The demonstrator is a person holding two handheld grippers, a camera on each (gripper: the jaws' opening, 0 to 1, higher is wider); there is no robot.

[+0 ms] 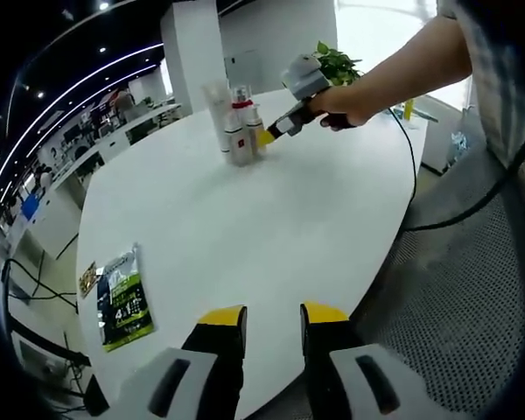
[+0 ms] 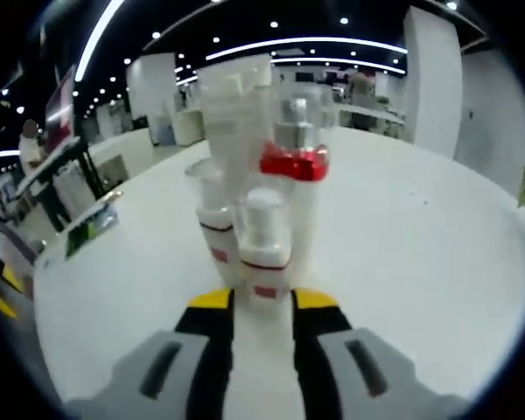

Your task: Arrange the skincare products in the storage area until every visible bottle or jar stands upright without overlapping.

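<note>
This is an open-plan office or showroom. A large white round table stands in a wide hall with white pillars, long curved ceiling light strips and spotlights. Far off are desks with screens; a potted plant sits by a bright window.

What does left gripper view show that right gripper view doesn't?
Left gripper view alone: the person's hand holding the right gripper at the cluster, a leafy green plant, and the left gripper with jaws apart. Right gripper view alone: the red collar up close. Both: upright white skincare bottles, round white table, green packet.
</note>
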